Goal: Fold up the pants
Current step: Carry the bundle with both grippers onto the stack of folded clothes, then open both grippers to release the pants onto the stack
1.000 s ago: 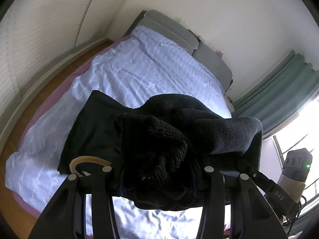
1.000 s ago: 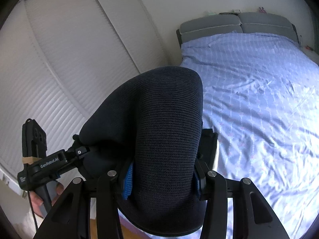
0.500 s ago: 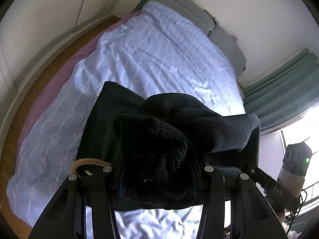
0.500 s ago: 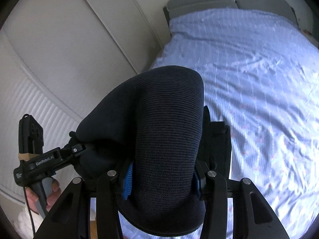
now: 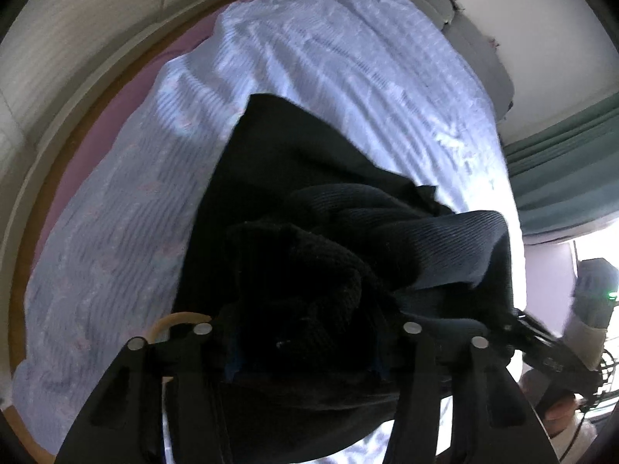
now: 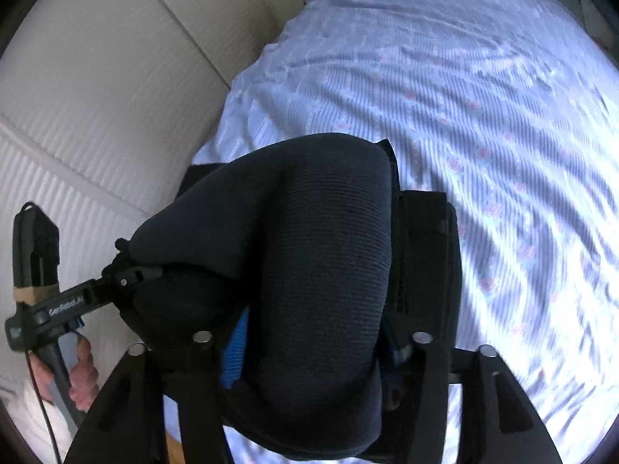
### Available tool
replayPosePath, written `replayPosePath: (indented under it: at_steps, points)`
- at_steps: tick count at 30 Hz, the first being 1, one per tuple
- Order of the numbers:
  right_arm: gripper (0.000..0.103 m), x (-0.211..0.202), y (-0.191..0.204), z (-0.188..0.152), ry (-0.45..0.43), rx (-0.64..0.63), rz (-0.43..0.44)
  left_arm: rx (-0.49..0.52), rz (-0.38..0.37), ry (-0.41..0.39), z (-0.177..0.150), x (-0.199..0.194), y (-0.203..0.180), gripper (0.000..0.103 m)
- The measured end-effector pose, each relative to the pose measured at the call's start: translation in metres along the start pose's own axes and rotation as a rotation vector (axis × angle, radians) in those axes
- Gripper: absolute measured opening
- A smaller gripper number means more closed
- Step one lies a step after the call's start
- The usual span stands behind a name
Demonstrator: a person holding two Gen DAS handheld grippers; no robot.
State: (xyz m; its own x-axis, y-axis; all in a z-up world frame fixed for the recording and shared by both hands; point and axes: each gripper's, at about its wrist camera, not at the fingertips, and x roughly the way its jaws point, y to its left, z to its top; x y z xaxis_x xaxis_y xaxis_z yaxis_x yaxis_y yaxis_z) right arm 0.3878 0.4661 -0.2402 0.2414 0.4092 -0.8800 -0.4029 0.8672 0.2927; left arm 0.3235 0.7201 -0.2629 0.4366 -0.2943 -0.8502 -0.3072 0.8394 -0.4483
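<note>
Dark navy ribbed pants (image 5: 425, 243) hang bunched between both grippers above the bed. My left gripper (image 5: 305, 332) is shut on a thick wad of the fabric, which hides its fingertips. My right gripper (image 6: 313, 344) is shut on another fold of the pants (image 6: 317, 239) that bulges over its jaws. The lower part of the pants (image 5: 294, 143) lies spread on the bedsheet. Each gripper shows in the other's view: the right one at the far right (image 5: 541, 352), the left one at the far left (image 6: 77, 301).
The bed has a light blue patterned sheet (image 5: 348, 58) and grey pillows (image 5: 487, 54) at its head. White closet doors (image 6: 96, 77) stand to the left, a wooden floor (image 5: 58, 162) runs along the bed, and green curtains (image 5: 572, 178) hang at the right.
Both grippers have tilted down and moved closer over the bed, still holding the pants. More of the pants now lies spread on the sheet.
</note>
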Motion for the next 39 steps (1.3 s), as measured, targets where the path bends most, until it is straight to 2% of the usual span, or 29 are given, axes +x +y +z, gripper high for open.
replayPosePath:
  at_steps: [3, 8, 15, 18, 20, 25, 27, 30, 35, 39]
  points:
    - [0.075, -0.005, 0.004, -0.006, 0.003, -0.043, -0.013, 0.024, 0.050, -0.003, -0.004, -0.007, 0.001, 0.066]
    - [0.075, -0.022, 0.003, -0.020, -0.023, -0.038, -0.027, 0.092, 0.145, -0.027, -0.013, -0.028, -0.004, 0.072]
    - [0.075, -0.044, -0.003, -0.043, -0.048, -0.020, -0.036, 0.203, 0.296, -0.095, -0.044, -0.068, -0.023, 0.073]
    - [0.075, -0.060, -0.007, -0.056, -0.051, -0.007, -0.027, 0.240, 0.320, -0.122, -0.063, -0.087, -0.038, 0.076]
    - [0.075, -0.071, -0.007, -0.070, -0.042, -0.024, -0.037, 0.262, 0.321, -0.138, -0.074, -0.097, -0.050, 0.077]
    - [0.075, -0.125, -0.016, -0.115, -0.104, -0.026, -0.052, 0.358, 0.297, -0.186, -0.117, -0.129, -0.099, 0.077]
    - [0.085, -0.149, -0.022, -0.131, -0.143, -0.021, -0.081, 0.400, 0.296, -0.212, -0.131, -0.139, -0.121, 0.081]
    - [0.091, -0.193, -0.032, -0.157, -0.214, -0.026, -0.139, 0.454, 0.269, -0.273, -0.161, -0.155, -0.164, 0.088]
    - [0.092, -0.275, -0.067, -0.196, -0.315, 0.039, -0.238, 0.448, 0.192, -0.326, -0.202, -0.173, -0.232, 0.093]
    - [0.092, -0.334, -0.101, -0.225, -0.387, 0.104, -0.242, 0.430, 0.114, -0.360, -0.242, -0.181, -0.285, 0.095]
